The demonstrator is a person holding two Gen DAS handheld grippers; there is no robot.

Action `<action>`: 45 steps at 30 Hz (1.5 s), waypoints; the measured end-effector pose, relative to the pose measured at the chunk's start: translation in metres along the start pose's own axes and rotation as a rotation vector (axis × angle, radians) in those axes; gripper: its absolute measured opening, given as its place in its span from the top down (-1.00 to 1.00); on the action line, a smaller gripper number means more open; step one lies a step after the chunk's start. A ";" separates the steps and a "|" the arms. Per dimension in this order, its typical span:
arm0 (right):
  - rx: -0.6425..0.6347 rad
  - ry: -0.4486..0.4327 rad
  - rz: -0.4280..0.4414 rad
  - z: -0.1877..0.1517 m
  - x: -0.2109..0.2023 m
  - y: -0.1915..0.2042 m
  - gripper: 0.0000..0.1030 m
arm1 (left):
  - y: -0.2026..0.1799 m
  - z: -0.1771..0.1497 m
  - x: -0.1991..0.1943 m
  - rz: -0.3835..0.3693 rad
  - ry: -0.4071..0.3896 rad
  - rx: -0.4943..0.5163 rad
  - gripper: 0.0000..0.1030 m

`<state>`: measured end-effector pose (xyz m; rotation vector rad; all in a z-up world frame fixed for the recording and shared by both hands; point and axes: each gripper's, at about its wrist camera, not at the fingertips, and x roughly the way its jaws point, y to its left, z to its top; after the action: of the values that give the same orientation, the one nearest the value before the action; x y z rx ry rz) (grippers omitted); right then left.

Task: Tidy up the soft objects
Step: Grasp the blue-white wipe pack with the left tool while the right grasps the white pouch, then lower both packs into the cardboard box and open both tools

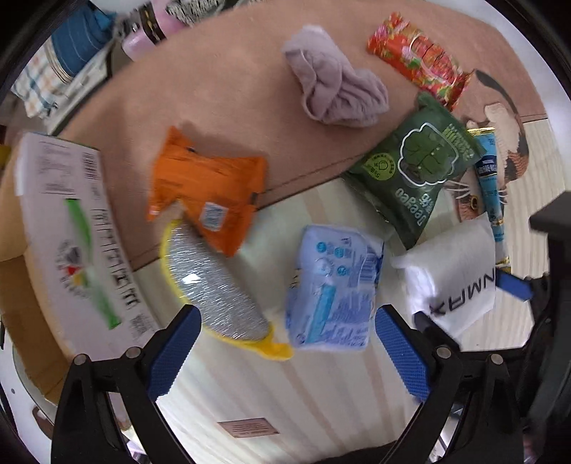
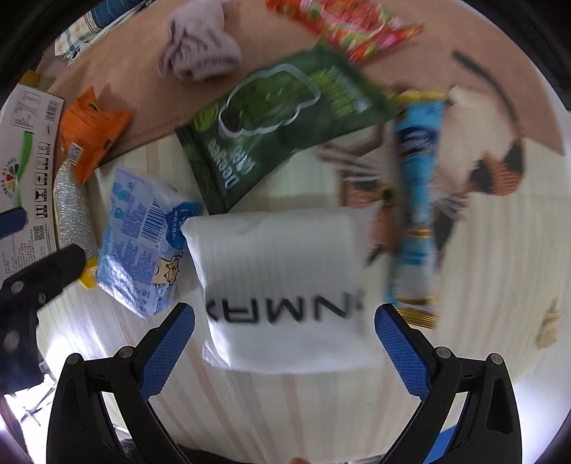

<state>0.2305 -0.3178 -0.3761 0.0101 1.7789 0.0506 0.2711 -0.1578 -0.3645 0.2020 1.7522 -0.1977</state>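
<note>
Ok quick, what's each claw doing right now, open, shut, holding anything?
Left claw: open, holding nothing, above the blue tissue pack.
Right claw: open, holding nothing, straddling the white pouch.

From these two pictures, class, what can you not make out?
- Cardboard box: left view; inside cut off by the frame edge.
- Red snack bag: right view; print blurred, top cut off.
- White packet: right view; lettering blurred, near edge behind the right claw.

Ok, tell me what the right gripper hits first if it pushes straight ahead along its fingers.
Most likely the white soft pouch with black lettering. It lies directly ahead of the open right gripper, centred between the blue fingers. Depth is unclear, so the gap to it can't be judged.
</note>
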 end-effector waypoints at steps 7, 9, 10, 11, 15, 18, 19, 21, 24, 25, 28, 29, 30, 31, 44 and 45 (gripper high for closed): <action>0.104 0.010 0.013 -0.011 0.018 -0.035 -0.79 | -0.031 0.016 0.046 -0.006 0.116 0.098 -0.94; 0.106 0.032 0.026 -0.013 0.028 -0.037 -0.79 | -0.036 0.020 0.065 0.012 0.140 0.094 -0.88; 0.102 0.039 0.019 -0.013 0.032 -0.035 -0.79 | -0.036 0.021 0.071 0.019 0.144 0.090 -0.59; 0.101 0.042 0.020 -0.012 0.038 -0.035 -0.79 | -0.037 0.021 0.077 0.018 0.151 0.084 -0.43; 0.119 0.044 0.019 -0.012 0.057 -0.030 -0.64 | -0.039 0.016 0.070 0.008 0.119 0.057 0.26; 0.139 0.029 0.030 -0.019 0.050 -0.033 -0.45 | -0.036 0.005 0.053 0.026 0.067 0.048 0.30; 0.142 0.025 0.041 -0.028 0.041 -0.042 -0.44 | -0.033 0.000 0.045 0.023 0.050 0.039 0.30; 0.138 0.008 0.061 -0.034 0.029 -0.039 -0.43 | -0.024 -0.010 0.024 -0.005 0.007 0.007 0.30; 0.098 -0.047 0.090 -0.046 -0.001 -0.021 -0.43 | 0.004 -0.034 -0.015 -0.064 -0.072 -0.053 0.30; 0.077 -0.068 0.105 -0.050 -0.012 -0.009 -0.43 | 0.017 -0.043 -0.026 -0.081 -0.095 -0.075 0.30; 0.001 -0.123 0.154 -0.056 -0.045 0.036 -0.43 | 0.063 -0.060 -0.090 -0.121 -0.171 -0.153 0.30; -0.029 -0.146 0.168 -0.057 -0.056 0.056 -0.43 | 0.084 -0.067 -0.112 -0.130 -0.197 -0.178 0.30; -0.053 -0.163 0.179 -0.055 -0.068 0.073 -0.43 | 0.100 -0.076 -0.126 -0.134 -0.226 -0.205 0.30; -0.082 -0.185 0.202 -0.047 -0.090 0.095 -0.43 | 0.117 -0.082 -0.134 -0.132 -0.242 -0.225 0.30; -0.216 -0.178 0.196 0.065 -0.105 0.354 -0.43 | 0.336 -0.058 -0.087 -0.178 -0.152 -0.410 0.29; -0.215 -0.168 0.184 0.073 -0.097 0.363 -0.43 | 0.348 -0.057 -0.082 -0.192 -0.137 -0.415 0.29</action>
<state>0.3148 0.0440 -0.2823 0.0224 1.5930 0.3630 0.3174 0.1917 -0.2809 -0.2762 1.6352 0.0169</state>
